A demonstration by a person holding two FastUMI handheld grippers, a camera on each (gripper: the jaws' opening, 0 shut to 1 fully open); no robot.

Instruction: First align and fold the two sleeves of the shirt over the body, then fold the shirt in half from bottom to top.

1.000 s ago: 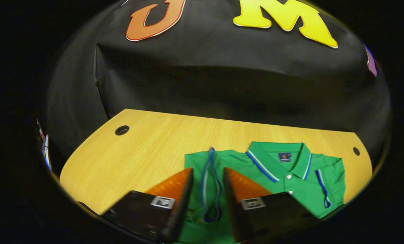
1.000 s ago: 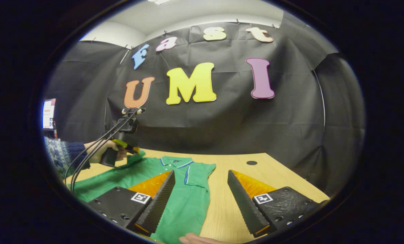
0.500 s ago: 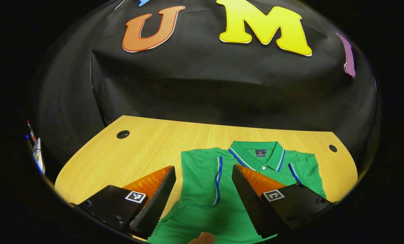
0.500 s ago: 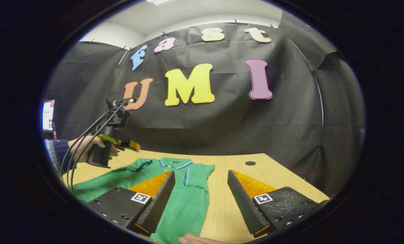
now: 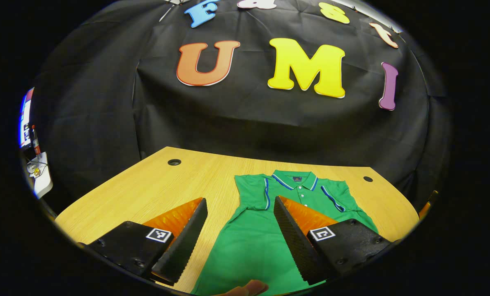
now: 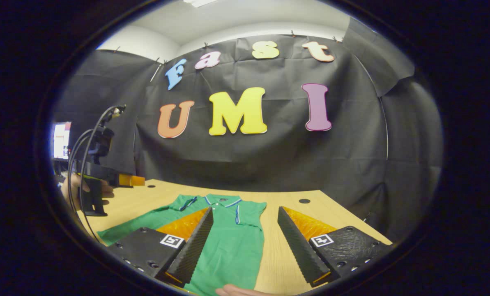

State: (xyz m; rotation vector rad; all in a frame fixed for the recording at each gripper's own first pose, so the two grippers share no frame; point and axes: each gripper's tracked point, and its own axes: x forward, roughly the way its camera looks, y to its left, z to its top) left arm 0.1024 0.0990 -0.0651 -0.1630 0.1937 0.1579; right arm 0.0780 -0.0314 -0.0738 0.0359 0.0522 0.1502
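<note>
Your left claw (image 5: 236, 234) is spread wide and empty above the shirt (image 5: 265, 238). Your right claw (image 6: 245, 242) gapes too. A second ago the left pinched a sleeve (image 5: 255, 193), now folded flat.

a light wooden table with rounded corners (image 5: 154, 185) stands against a black cloth wall (image 5: 245, 123). near its far edge are two round cable holes (image 5: 174, 162). above the cloth, a white wall (image 6: 138, 41) meets a white ceiling with a lamp (image 6: 197, 2).

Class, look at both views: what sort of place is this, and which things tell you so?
Probably an indoor recording booth, not a home: black cloth wall pinned up behind a wooden desk with cable holes, a shirt laid flat on it, and a screen off to the side.
</note>
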